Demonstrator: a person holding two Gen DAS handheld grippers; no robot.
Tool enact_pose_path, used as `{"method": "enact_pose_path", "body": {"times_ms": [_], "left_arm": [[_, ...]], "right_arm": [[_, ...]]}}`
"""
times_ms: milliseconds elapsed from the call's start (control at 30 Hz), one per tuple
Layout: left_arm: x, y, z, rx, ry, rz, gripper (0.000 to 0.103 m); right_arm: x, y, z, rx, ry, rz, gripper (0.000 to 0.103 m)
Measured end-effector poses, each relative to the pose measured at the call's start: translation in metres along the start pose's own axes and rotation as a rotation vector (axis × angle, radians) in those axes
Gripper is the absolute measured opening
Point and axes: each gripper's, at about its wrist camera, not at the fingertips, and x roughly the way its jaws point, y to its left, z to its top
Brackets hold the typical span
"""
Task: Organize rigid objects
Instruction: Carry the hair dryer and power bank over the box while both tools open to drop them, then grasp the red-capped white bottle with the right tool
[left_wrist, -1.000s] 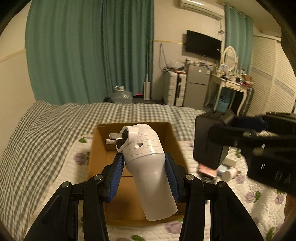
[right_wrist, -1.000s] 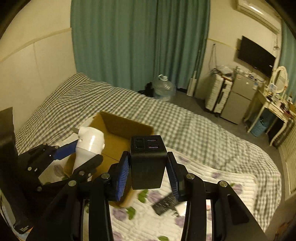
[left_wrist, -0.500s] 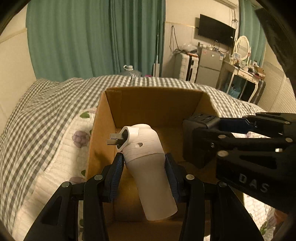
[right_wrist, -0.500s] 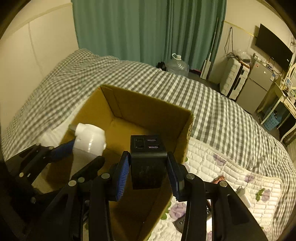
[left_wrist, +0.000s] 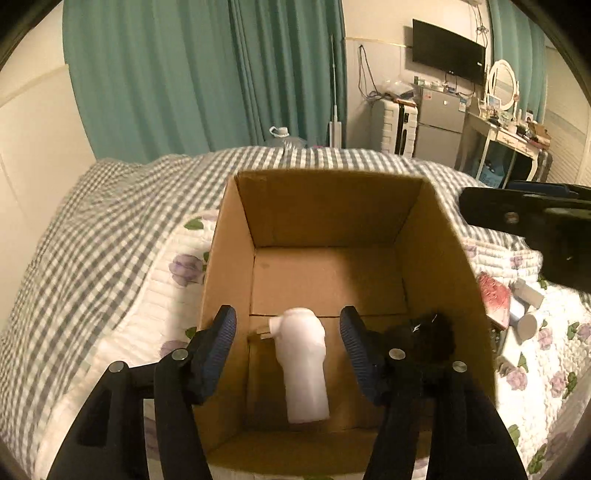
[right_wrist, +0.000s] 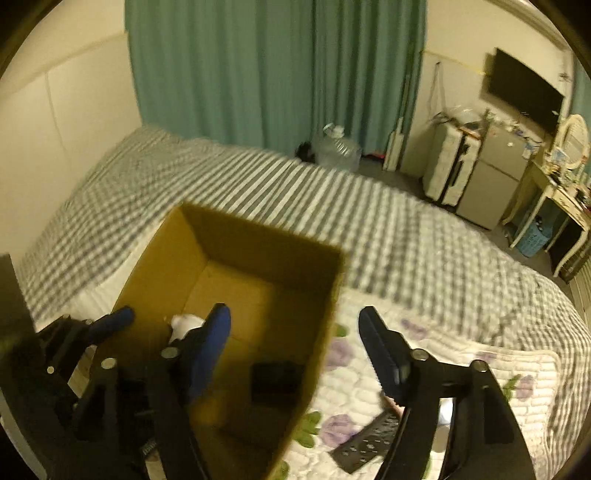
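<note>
Two things have just left my jaws. Half a second ago my left gripper (left_wrist: 288, 328) pinched the white plug adapter (left_wrist: 301, 363) and my right gripper (right_wrist: 295, 332) pinched the black cube charger (right_wrist: 275, 378); now both sets of jaws are spread wide and hold nothing. The adapter lies on the floor of the cardboard box (left_wrist: 332, 206), below and between my left fingers, touching neither. The charger sits on the box floor too, low between my right fingers, which straddle the box's right wall. I judge both drops as done. More loose items, a remote control (right_wrist: 369, 439) among them, lie on the quilt (right_wrist: 461, 332) outside the box to my right, so picking those up likely comes next.
</note>
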Motion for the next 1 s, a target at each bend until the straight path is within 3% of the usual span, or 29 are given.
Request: {"method": "enact_pose_path", "body": {"times_ms": [67, 300, 500, 733, 1000], "left_arm": [[-0.011, -0.007, 0.003, 0.000, -0.017, -0.003, 0.064], [-0.050, -0.058, 0.011, 0.042, -0.083, -0.054, 0.067], [-0.063, -0.115, 0.014, 0.083, -0.099, -0.089, 0.068], [-0.049, -0.168, 0.009, 0.098, -0.065, -0.112, 0.068], [0.005, -0.209, -0.022, 0.172, 0.051, -0.107, 0.068]], "right_arm": [[-0.014, -0.014, 0.000, 0.012, -0.008, -0.023, 0.074], [-0.073, -0.080, -0.015, 0.068, -0.088, -0.099, 0.096], [-0.105, -0.137, -0.039, 0.102, -0.116, -0.159, 0.103], [-0.091, -0.185, -0.075, 0.093, -0.067, -0.184, 0.103], [-0.043, -0.222, -0.116, 0.133, 0.020, -0.122, 0.103]]}}
